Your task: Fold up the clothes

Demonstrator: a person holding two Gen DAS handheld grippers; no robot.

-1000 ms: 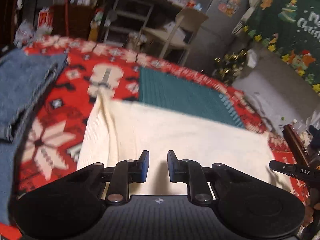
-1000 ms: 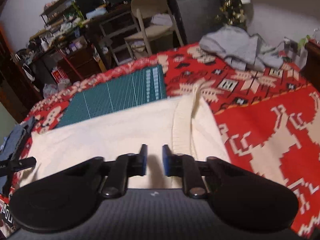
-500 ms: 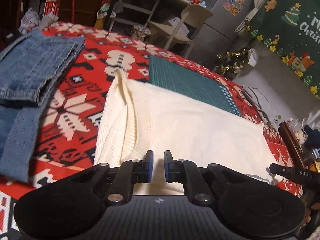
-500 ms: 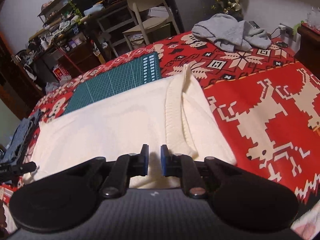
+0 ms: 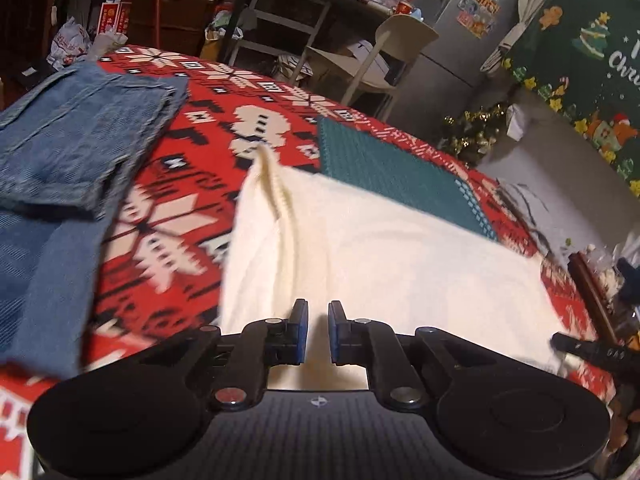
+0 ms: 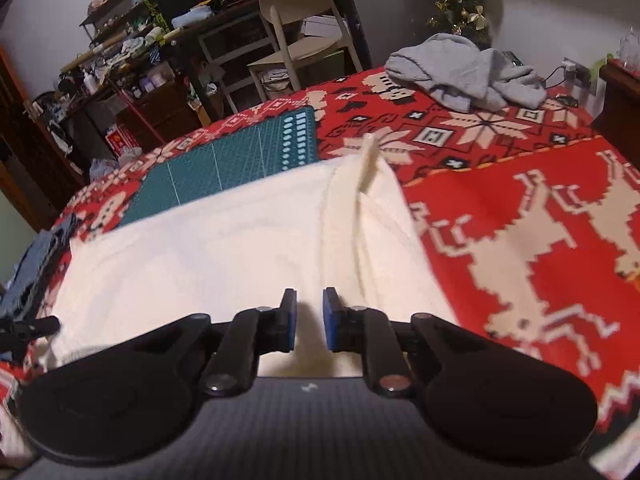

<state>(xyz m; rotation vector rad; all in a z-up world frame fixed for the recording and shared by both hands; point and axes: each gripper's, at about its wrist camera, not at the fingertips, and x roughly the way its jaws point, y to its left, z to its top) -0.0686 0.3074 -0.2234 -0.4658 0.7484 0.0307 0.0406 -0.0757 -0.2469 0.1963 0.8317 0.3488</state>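
Cream sweater (image 5: 400, 264) flat on desk (image 6: 520, 240). Left claw (image 5: 318, 332) and right claw (image 6: 307, 320) each pinch its near hem. Risk: thin grip slipping, spoiling the fold.

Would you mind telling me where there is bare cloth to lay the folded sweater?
Free: the red reindeer tablecloth right of the cream sweater, below the grey garment. Crowded: jeans on the left, green mat behind.

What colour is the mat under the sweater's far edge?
Teal green with a pale grid, the cutting mat; clearest in the right wrist view.
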